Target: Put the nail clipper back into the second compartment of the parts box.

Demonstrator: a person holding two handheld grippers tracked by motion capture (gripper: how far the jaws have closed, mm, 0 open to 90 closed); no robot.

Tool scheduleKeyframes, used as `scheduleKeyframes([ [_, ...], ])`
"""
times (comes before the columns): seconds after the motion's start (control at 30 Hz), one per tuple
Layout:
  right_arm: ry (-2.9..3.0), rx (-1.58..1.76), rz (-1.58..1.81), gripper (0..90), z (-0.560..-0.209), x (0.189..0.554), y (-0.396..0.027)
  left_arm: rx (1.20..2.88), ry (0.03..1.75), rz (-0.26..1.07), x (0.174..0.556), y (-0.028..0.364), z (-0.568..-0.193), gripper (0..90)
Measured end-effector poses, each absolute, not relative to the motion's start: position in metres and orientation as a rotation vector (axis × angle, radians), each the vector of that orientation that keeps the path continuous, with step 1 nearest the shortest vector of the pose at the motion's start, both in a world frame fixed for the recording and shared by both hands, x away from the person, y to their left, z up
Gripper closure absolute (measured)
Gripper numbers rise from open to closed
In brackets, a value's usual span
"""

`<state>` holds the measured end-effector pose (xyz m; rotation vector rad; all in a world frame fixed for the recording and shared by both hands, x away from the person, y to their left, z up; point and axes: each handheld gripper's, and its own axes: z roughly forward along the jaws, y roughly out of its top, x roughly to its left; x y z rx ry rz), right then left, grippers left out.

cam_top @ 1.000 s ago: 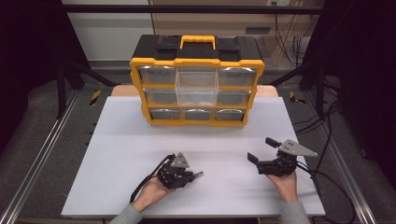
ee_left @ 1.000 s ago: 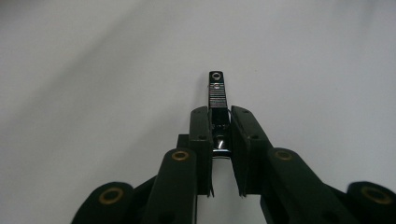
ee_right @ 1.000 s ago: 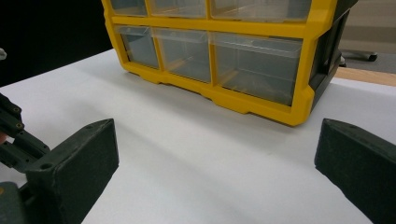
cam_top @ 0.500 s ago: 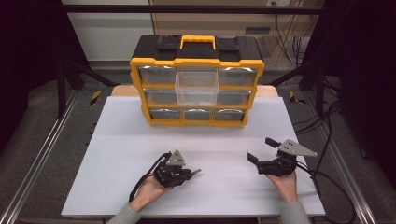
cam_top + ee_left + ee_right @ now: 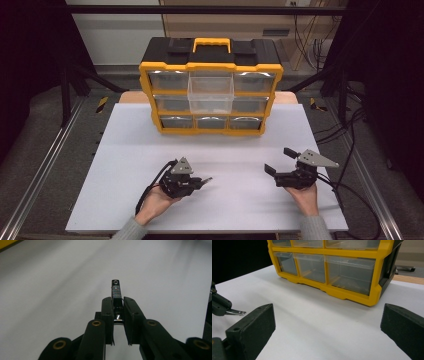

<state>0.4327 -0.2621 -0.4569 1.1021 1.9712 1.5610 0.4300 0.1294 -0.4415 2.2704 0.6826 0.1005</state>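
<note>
In front of the yellow-and-black plastic drawer organizer point(image 5: 211, 90), we are pinching a slim metal nail clipper point(image 5: 116, 293) in the left gripper point(image 5: 200, 181), keeping it level, while the right gripper point(image 5: 280, 161) is gaping wide, empty.

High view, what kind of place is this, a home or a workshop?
Probably a lab or workshop recording bench: a white table inside a black metal frame, a yellow and black plastic parts organizer with clear drawers, and bundled cables behind.

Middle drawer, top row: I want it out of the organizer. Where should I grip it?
Grip the middle drawer by its front lip, coming from the table side with the open right gripper; it already juts forward of the organizer.
</note>
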Motion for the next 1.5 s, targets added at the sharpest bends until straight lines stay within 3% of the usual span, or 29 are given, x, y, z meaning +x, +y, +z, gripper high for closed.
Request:
scheduleKeyframes([
  [1.5, 1.969, 1.115, 1.555, 0.4, -0.457, 0.433, -0.264, 2.156, 0.711, 0.178, 0.429, 0.161, -0.39, 79.1],
])
